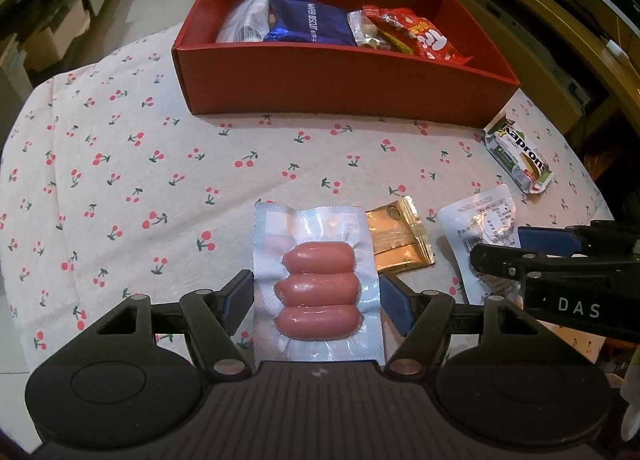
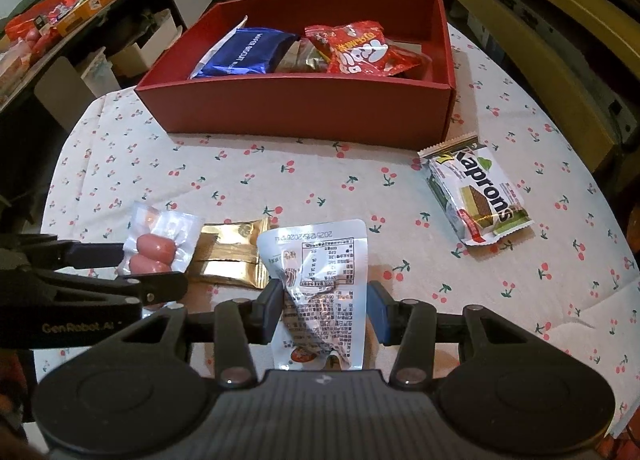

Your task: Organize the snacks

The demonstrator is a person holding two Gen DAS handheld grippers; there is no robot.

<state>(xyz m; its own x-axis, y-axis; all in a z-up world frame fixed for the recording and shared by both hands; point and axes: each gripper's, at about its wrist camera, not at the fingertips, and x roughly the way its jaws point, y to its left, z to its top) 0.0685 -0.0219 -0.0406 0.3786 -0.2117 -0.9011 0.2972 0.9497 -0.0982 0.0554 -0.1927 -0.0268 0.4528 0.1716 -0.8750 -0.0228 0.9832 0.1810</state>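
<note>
- Sausage pack [image 1: 318,284] lay on the desk [image 1: 160,179], long axis running straight out from the left gripper [image 1: 318,300]; fingers apart, flanking it.
- White pouch [image 2: 320,284] sat likewise between the right gripper [image 2: 324,312] fingers, also spread.
- Red box [image 1: 340,75] dead ahead.

Sausage pack [image 1: 318,288], white pouch [image 2: 320,288] flat on tablecloth [image 1: 160,179]

Soft matt cloth w/ cherries covers the table [image 2: 280,171], the red box [image 2: 304,107] looks like matt card, the sausage pack [image 1: 318,284] is clear shiny plastic & the gold pouch [image 1: 400,240] is shiny foil.
</note>
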